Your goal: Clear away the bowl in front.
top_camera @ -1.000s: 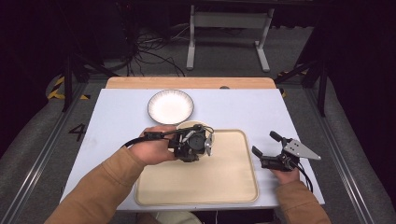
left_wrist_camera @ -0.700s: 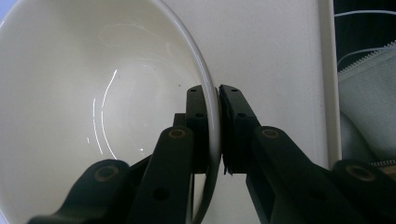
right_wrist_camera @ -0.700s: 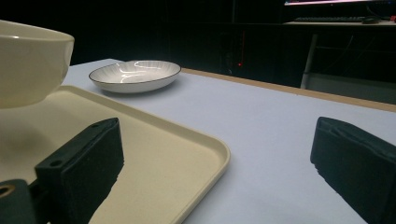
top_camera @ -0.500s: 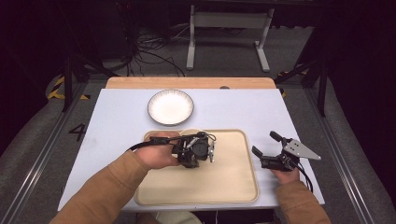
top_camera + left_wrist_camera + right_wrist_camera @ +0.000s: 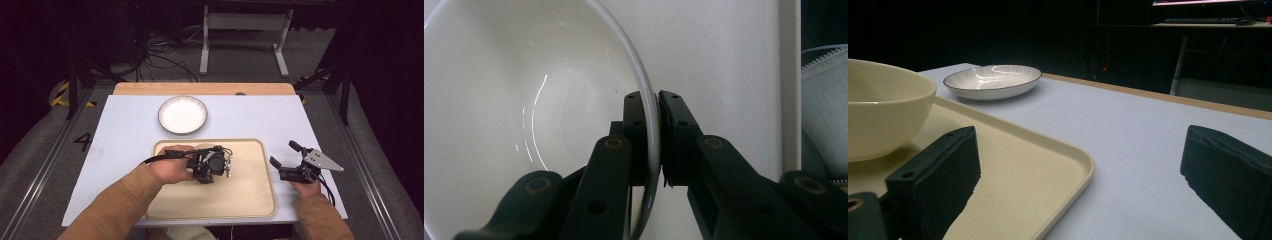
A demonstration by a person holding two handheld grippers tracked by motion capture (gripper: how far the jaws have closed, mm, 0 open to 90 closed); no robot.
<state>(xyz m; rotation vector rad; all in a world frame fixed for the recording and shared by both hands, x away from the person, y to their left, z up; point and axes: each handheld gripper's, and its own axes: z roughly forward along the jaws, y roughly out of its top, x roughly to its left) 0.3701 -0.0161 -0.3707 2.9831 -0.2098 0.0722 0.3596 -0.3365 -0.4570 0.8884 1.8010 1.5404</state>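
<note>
A cream bowl (image 5: 524, 115) sits on the cream tray (image 5: 250, 195). My left gripper (image 5: 658, 97) is shut on the bowl's right rim, one jaw inside and one outside. In the high view my left gripper (image 5: 212, 167) hovers over the tray's middle and covers most of the bowl (image 5: 202, 148), whose rim peeks out behind it. To the right of the tray, my right gripper (image 5: 290, 159) rests low over the white table, jaws wide apart and holding nothing. From the right gripper view (image 5: 1083, 165), the bowl (image 5: 878, 115) appears resting on the tray (image 5: 1048, 160).
A white plate with a dark rim (image 5: 182, 114) lies on the table (image 5: 125, 130) behind the tray, also visible as the plate (image 5: 993, 80) beyond the bowl. A wooden strip (image 5: 200, 88) runs along the table's far edge. Dark floor, cables and a stand lie beyond.
My left gripper has moved nearer to the person and slightly right, bringing the bowl from the tray's back edge toward its middle. The right gripper has stayed put.
</note>
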